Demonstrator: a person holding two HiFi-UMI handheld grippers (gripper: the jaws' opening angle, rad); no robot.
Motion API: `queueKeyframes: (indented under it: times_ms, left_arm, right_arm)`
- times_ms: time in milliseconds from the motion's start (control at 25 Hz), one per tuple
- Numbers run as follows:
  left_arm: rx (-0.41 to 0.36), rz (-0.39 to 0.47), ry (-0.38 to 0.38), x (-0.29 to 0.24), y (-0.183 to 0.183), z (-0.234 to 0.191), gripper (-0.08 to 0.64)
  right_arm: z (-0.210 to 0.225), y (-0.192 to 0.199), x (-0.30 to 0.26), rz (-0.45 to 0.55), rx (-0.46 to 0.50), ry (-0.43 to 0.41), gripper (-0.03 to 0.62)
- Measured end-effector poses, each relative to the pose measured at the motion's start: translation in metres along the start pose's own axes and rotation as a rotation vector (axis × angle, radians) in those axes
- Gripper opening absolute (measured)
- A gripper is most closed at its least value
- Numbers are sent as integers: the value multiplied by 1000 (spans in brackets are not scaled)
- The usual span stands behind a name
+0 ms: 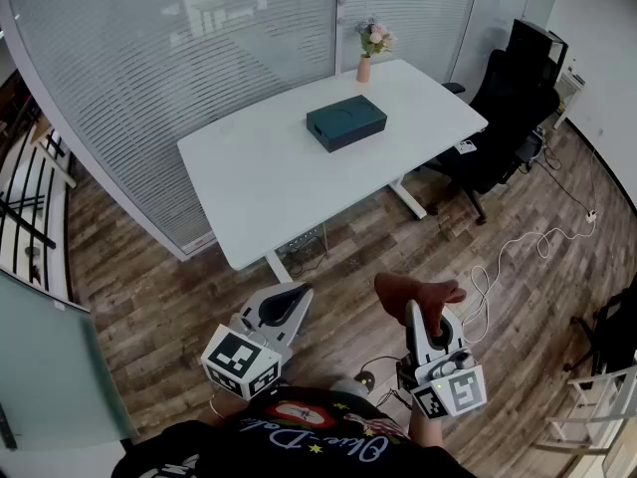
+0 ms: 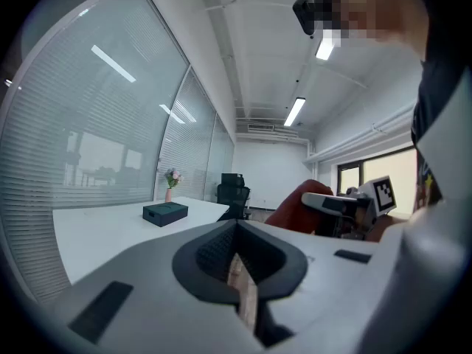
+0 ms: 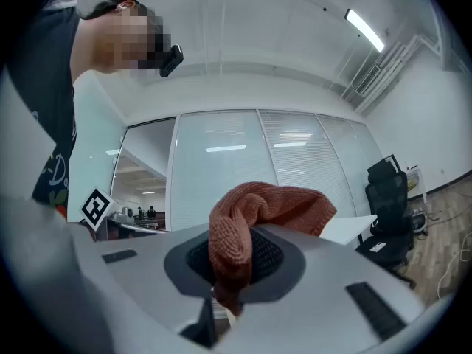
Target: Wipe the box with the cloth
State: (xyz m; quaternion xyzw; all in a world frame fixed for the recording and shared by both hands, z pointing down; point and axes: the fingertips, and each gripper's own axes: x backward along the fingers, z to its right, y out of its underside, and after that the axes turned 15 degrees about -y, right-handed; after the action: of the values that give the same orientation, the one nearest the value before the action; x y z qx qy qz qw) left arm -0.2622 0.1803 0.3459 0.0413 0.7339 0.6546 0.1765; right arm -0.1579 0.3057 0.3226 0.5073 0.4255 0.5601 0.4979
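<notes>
A dark teal box (image 1: 345, 122) lies on the white table (image 1: 259, 177), far ahead of both grippers; the left gripper view shows the box (image 2: 165, 212) small on the tabletop. My right gripper (image 1: 412, 309) is shut on a rust-red knitted cloth (image 1: 416, 291), held low over the wood floor near my body. In the right gripper view the cloth (image 3: 258, 212) bunches up out of the right gripper (image 3: 220, 290). My left gripper (image 1: 295, 291) hangs beside it, shut and holding nothing. The left gripper (image 2: 237, 255) points toward the table.
A pink vase of flowers (image 1: 368, 50) stands at the table's far edge. A black office chair (image 1: 503, 108) sits right of the table. White cable (image 1: 518, 249) trails over the wood floor. Glass partition walls run behind and left. A white rack (image 1: 597, 406) stands lower right.
</notes>
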Motion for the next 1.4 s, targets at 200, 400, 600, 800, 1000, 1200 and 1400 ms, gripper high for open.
queueKeyframes:
  times_ms: [200, 400, 600, 800, 1000, 1200, 1400]
  left_arm:
    - [-10, 1, 3, -5, 2, 15, 3]
    - [-11, -3, -3, -8, 5, 31, 3]
    - [-11, -8, 4, -19, 9, 46, 3]
    - [-23, -10, 29, -33, 9, 72, 3]
    - [-26, -15, 36, -51, 8, 94, 3]
    - [-39, -17, 62, -68, 8, 126, 3]
    - [-61, -17, 117, -83, 6, 161, 3]
  right_arm:
    - [11, 2, 14, 27, -35, 11, 32]
    - [19, 4, 30, 33, -51, -3, 32]
    - [40, 1, 52, 40, -44, 33, 32]
    - [59, -1, 74, 45, -47, 61, 32]
    - [80, -6, 95, 51, -39, 75, 32]
    - [106, -14, 129, 65, -32, 120, 32]
    - [118, -20, 159, 82, -32, 154, 32]
